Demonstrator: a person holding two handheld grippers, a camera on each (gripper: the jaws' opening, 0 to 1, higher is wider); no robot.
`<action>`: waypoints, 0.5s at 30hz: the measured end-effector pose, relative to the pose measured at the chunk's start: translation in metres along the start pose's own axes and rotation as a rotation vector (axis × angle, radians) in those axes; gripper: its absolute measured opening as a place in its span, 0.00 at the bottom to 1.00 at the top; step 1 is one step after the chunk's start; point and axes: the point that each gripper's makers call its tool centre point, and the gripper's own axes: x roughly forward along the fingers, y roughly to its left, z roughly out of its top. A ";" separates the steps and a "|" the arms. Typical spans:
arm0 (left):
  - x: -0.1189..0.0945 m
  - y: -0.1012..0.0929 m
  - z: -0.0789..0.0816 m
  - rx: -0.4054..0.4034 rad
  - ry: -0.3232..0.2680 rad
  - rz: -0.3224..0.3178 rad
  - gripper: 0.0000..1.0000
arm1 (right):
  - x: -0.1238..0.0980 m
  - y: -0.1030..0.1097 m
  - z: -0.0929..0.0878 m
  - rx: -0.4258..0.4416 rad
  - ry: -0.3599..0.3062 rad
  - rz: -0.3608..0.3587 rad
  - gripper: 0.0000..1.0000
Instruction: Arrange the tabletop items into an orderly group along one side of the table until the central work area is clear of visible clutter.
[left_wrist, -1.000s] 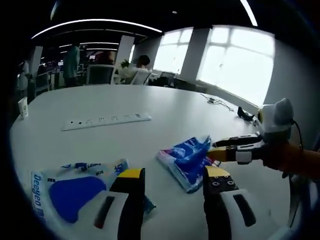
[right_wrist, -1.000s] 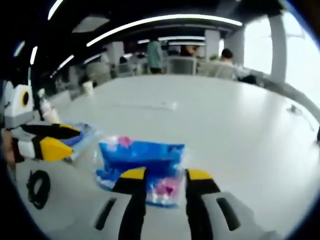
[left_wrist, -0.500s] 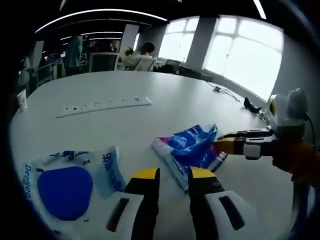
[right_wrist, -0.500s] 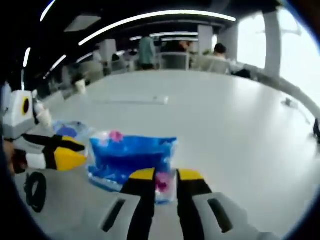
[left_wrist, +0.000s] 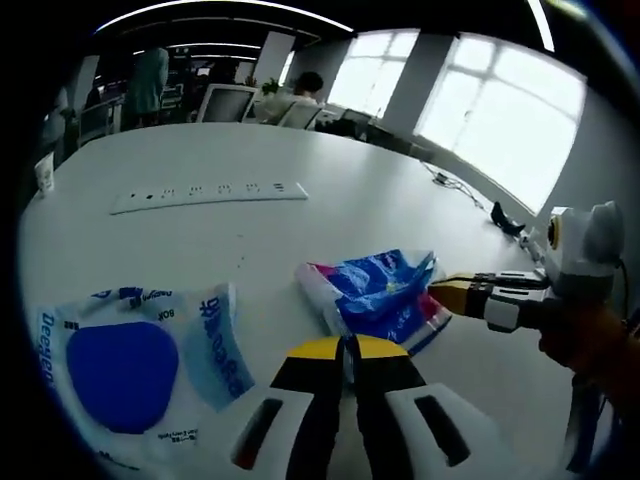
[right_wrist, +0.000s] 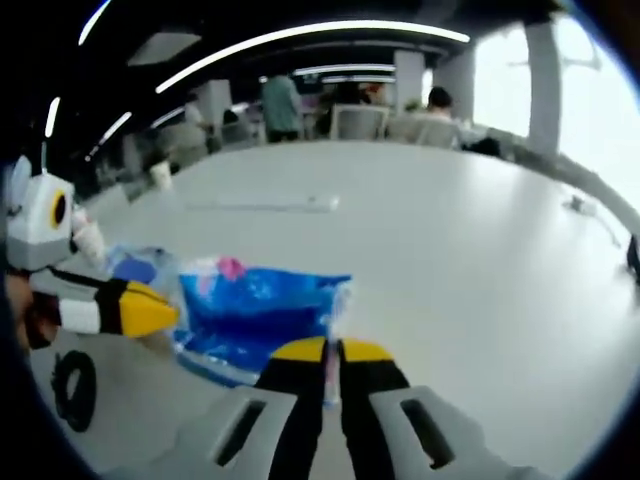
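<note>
Big white table in an open office. Left gripper sits low over the table edge, jaws pressed together with nothing between them, tips just short of the blue tissue pack. That pack lies crumpled on the table a little right of centre in the left gripper view, one end lifted. The right gripper comes in from the right side there, yellow tips together at the pack's raised corner, held by a hand in an orange glove.

In the right gripper view the right gripper has its jaws closed on the near edge of the same tissue pack, plastic pinched up between the tips. The left gripper shows at the left, tip just beside the pack's left end, looks closed.

White-and-blue wipes pack lies flat on the near left part of the table in the left gripper view, just beside the left gripper and apart from the tissue pack. In the right gripper view a bit of it shows behind the left gripper.

White power strip lies further back across the table, well apart from both packs. Paper cup stands at the far left edge. Black cable loop lies at the near left of the right gripper view. Dark cable and a small black item near the window-side edge. People and chairs in the background, too blurred to detail.
</note>
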 end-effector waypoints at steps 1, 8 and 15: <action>-0.001 0.000 0.001 0.000 -0.002 -0.001 0.02 | -0.001 0.000 0.001 -0.001 0.000 0.001 0.01; -0.010 0.007 0.002 -0.048 0.012 0.029 0.02 | 0.000 0.007 0.002 0.005 -0.003 0.024 0.01; -0.010 0.015 -0.004 -0.069 0.028 0.041 0.02 | 0.005 0.014 0.001 0.009 0.004 0.045 0.01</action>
